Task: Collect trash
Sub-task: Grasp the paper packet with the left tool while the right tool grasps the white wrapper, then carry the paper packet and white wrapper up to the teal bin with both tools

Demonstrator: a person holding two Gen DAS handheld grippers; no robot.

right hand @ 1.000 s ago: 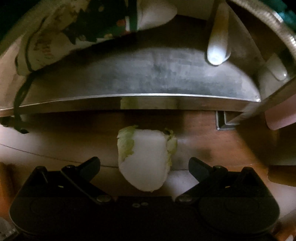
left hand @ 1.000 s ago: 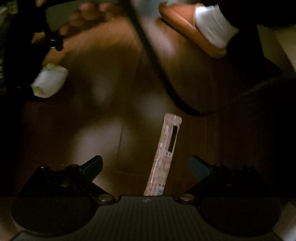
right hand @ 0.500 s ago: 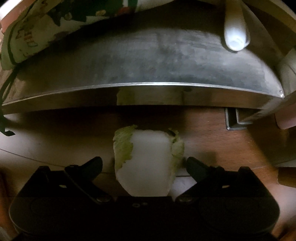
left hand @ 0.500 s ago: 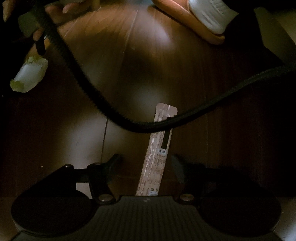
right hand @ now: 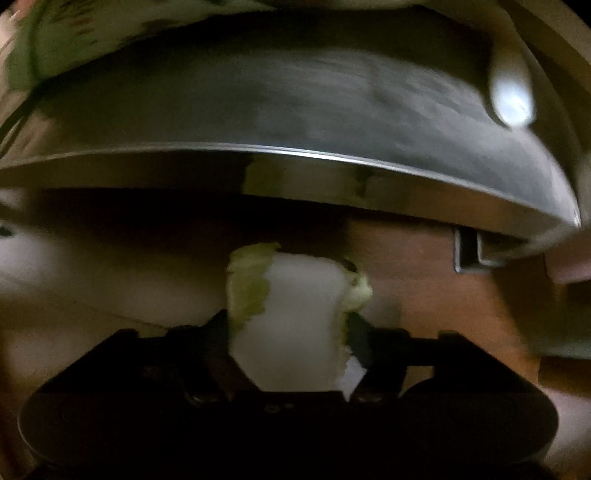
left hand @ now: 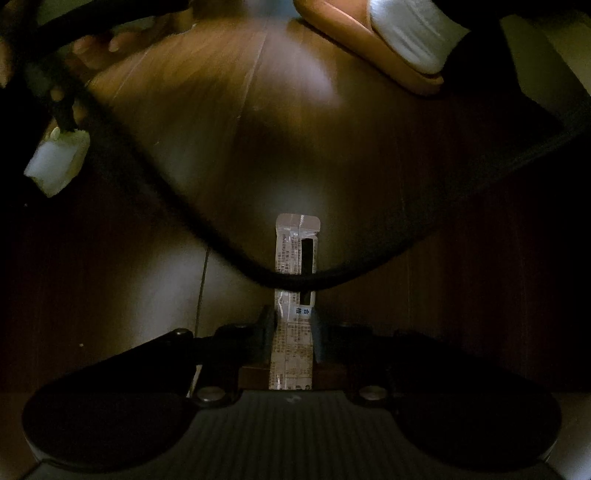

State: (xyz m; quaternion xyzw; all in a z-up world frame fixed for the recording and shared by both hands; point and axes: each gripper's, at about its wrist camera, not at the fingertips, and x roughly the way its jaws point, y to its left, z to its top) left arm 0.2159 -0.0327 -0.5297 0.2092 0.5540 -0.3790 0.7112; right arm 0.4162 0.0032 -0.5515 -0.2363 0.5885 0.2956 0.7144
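While both jaws are closing, left gripper point(left hand: 293, 328) pinches wrapper point(left hand: 295, 332) at lower centre; right gripper point(right hand: 290, 332) pinches cabbage point(right hand: 295, 314); neither binned yet.

Floor point(left hand: 229, 122): glossy brown wood planks. Sachet point(left hand: 295, 332): thin printed foil-like film, slight sheen. Cable point(left hand: 155, 173): matt black, ribbed. Cabbage piece point(right hand: 295, 317): smooth white stalk, crinkled green edges. Panel point(right hand: 295, 110): brushed metal, bright polished rim. Slipper point(left hand: 347, 26): smooth, matt.
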